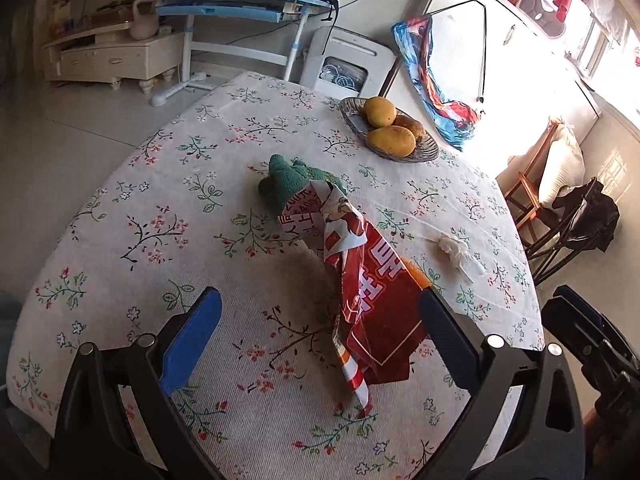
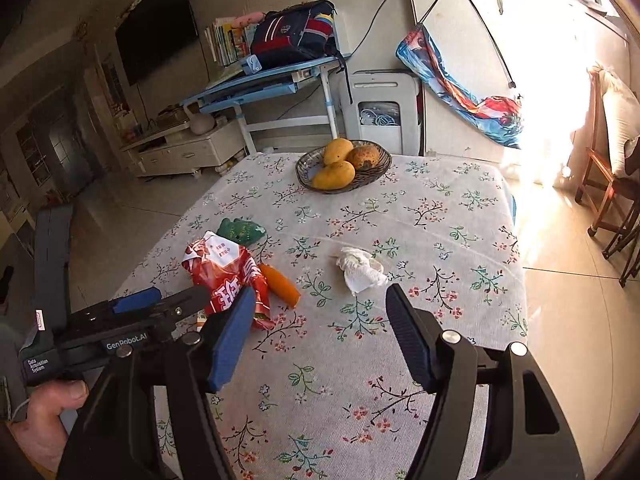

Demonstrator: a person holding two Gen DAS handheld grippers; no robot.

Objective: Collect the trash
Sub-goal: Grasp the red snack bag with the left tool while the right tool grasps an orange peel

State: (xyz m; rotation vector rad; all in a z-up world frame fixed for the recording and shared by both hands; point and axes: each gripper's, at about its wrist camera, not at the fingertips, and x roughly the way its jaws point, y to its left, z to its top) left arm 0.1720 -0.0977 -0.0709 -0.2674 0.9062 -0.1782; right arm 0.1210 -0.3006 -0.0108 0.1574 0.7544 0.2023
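Observation:
A crumpled red snack wrapper (image 1: 372,300) lies on the floral tablecloth, partly covering a green cloth (image 1: 288,180) and an orange stick-shaped item (image 1: 416,274). My left gripper (image 1: 320,296) hovers open over the wrapper's near end, its pads apart on either side and not touching it. A crumpled white tissue (image 1: 456,250) lies to the right. In the right wrist view the tissue (image 2: 360,268) sits just beyond my open, empty right gripper (image 2: 320,292). The wrapper (image 2: 228,276), the orange item (image 2: 280,280) and the left gripper (image 2: 172,296) are at the left, with a hand (image 2: 48,404) on the handle.
A woven bowl (image 2: 380,176) with three yellow-brown fruits stands at the table's far edge. Beyond are a blue desk (image 2: 272,76) with a backpack, a white cabinet (image 2: 472,60) and a low TV stand. A wooden chair (image 2: 604,184) stands right of the table.

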